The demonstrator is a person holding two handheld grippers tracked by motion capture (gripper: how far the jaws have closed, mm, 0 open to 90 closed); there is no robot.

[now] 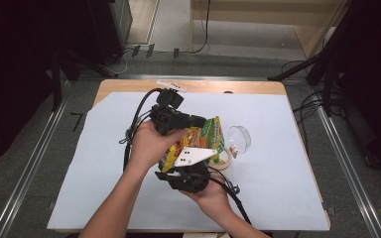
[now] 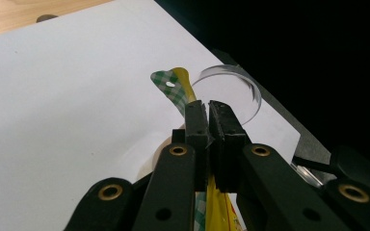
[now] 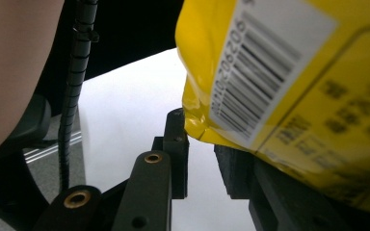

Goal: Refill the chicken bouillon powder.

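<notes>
A yellow snack bag [image 1: 198,136] with a green checked top edge is held up above the table between both grippers. My left gripper [image 1: 201,124] reaches in from the left, and in the left gripper view its jaws [image 2: 207,113] are shut on the bag's top strip [image 2: 177,86]. From below, my right gripper [image 1: 187,173] comes up under its grey plate. In the right gripper view the bag's lower corner [image 3: 289,72], barcode side up, sits between the jaw tips [image 3: 202,132] and hides the right one; the jaws are apart farther back.
A clear round cup [image 1: 239,139] lies on its side right of the bag, also visible beyond the left jaws [image 2: 231,89]. A tape roll [image 1: 223,161] lies just below it. White paper [image 1: 104,163] covers the wooden table [image 1: 129,87]. Cables trail from both grippers.
</notes>
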